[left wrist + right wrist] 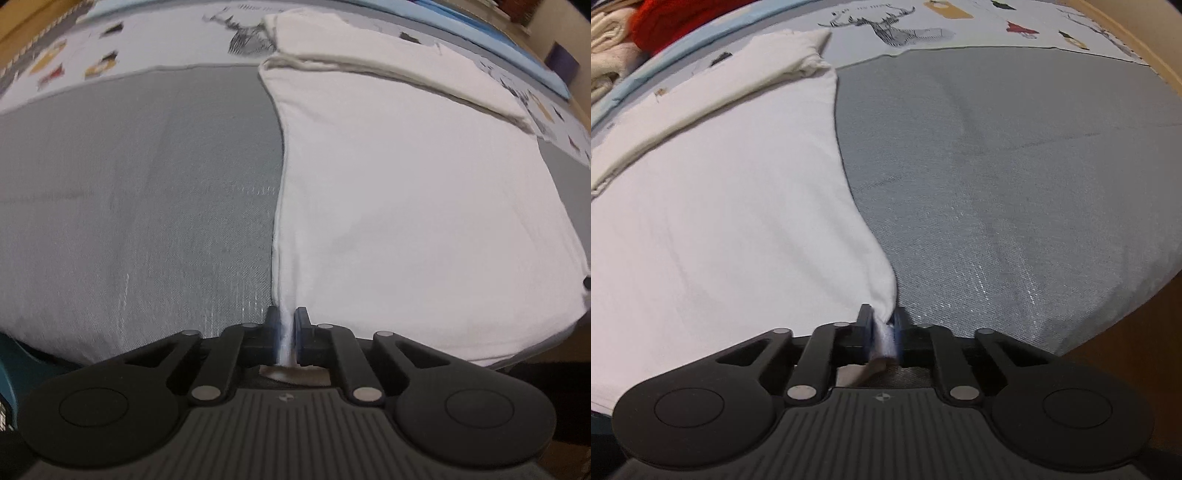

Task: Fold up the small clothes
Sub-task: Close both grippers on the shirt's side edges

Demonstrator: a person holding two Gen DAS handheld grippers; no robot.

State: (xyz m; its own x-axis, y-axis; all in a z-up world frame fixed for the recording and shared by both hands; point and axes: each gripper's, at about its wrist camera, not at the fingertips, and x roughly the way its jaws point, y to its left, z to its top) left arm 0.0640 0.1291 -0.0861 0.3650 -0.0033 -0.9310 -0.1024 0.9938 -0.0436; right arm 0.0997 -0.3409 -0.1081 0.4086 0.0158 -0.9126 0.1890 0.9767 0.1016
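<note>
The left gripper and the right gripper are each pinching closed on a near corner of the white garment, which is lying flat on the grey mat at frame centre. Uneven lifting is likely to skew the fold; a thin pinch may be slipping free.

No words can be made out anywhere. The printed cloth at the far side of the table carries a line of dark lettering above its sketched deer, but it is too blurred and small to read; in the left wrist view the same line is just as smeared. A small round crosshair emblem sits on each gripper body, without letters.
</note>
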